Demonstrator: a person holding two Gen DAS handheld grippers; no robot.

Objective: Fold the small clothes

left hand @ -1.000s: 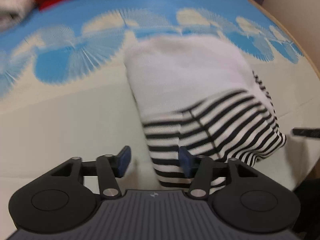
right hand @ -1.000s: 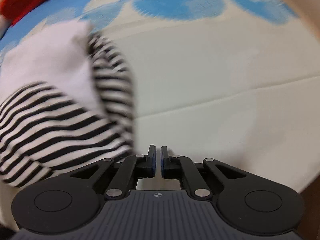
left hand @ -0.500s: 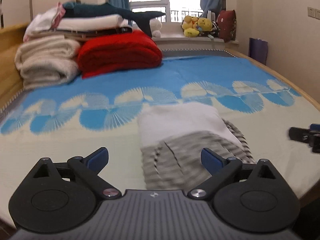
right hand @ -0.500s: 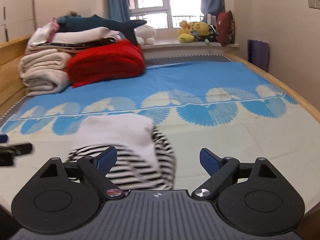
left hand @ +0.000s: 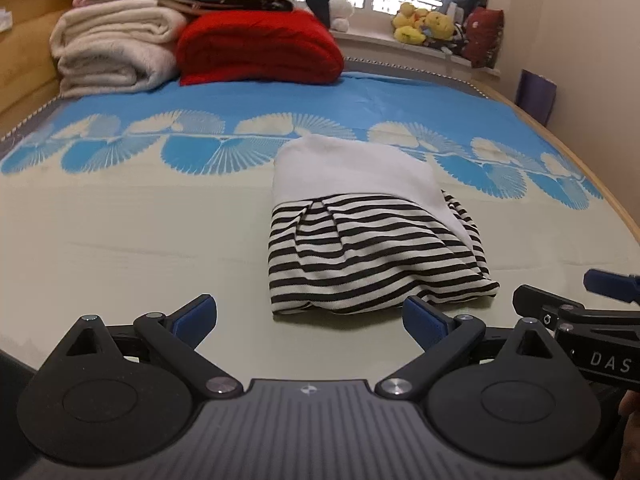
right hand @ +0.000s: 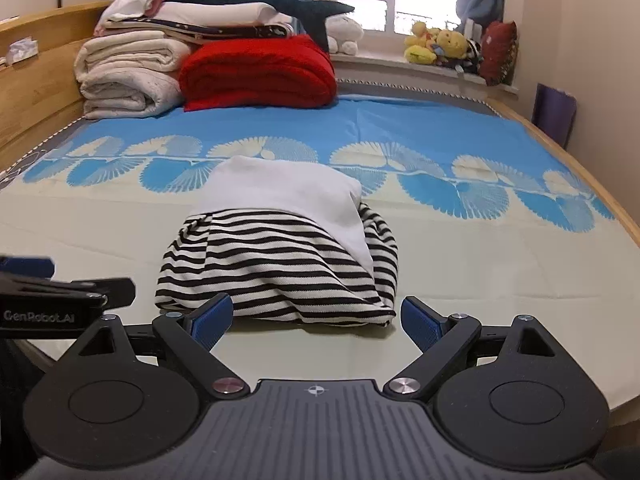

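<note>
A small garment, white above and black-and-white striped below [left hand: 360, 236], lies folded in a compact bundle on the bed; it also shows in the right wrist view [right hand: 280, 252]. My left gripper [left hand: 310, 320] is wide open and empty, just in front of the bundle's near edge. My right gripper [right hand: 316, 320] is wide open and empty, also just short of the near edge. The right gripper's tip shows at the right of the left wrist view [left hand: 576, 312]; the left gripper's tip shows at the left of the right wrist view [right hand: 68, 288].
The bed sheet [left hand: 120, 240] is cream in front and blue with fan shapes behind. Folded cream blankets [left hand: 116, 56] and a red blanket [left hand: 260, 52] are stacked at the far end. Plush toys [left hand: 424, 24] sit on the windowsill. A wooden bed rim [right hand: 592, 184] runs along the right.
Both grippers have let go of the garment, opened wide and pulled back and up from it. The right gripper was shut one second ago. The bundle now rests folded on the sheet.
</note>
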